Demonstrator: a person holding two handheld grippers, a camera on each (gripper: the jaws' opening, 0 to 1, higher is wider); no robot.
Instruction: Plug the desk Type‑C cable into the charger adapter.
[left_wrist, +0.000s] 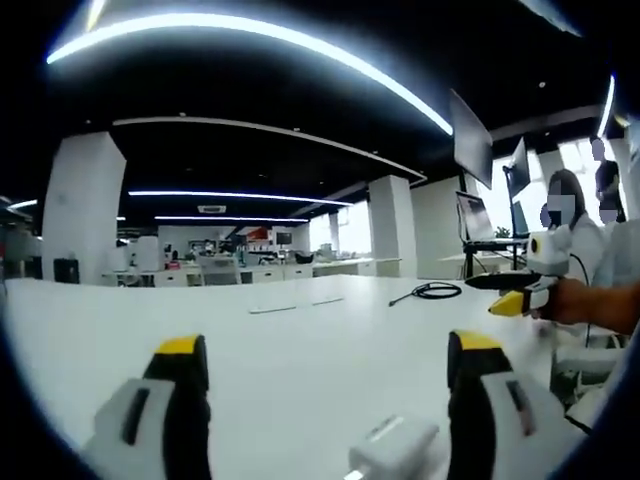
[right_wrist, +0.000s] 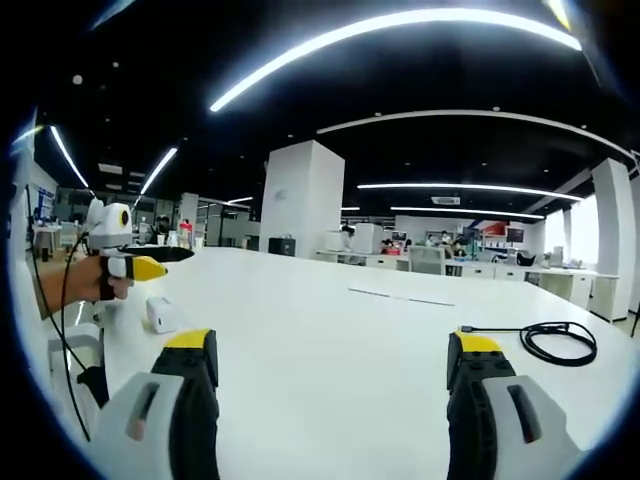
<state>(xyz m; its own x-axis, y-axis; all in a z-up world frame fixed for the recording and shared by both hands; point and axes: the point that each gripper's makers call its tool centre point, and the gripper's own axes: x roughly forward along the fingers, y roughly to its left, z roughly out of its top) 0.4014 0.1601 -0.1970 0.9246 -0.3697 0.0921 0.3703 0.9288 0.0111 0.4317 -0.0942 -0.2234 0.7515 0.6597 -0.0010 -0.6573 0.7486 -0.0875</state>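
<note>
Jaws on both grippers stood wide apart, holding nothing. On the white surface the charger adapter lay just by the left gripper. Well away lay the coiled cable, near the right gripper. Nothing was plugged yet; all work remained.

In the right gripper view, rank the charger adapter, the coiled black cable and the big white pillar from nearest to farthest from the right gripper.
1. Charger adapter, on the white desk off the left jaw.
2. Coiled cable, on the desk past the right jaw; close to the adapter's range, so these two are hard to separate.
3. White pillar, far beyond the desk.
</note>
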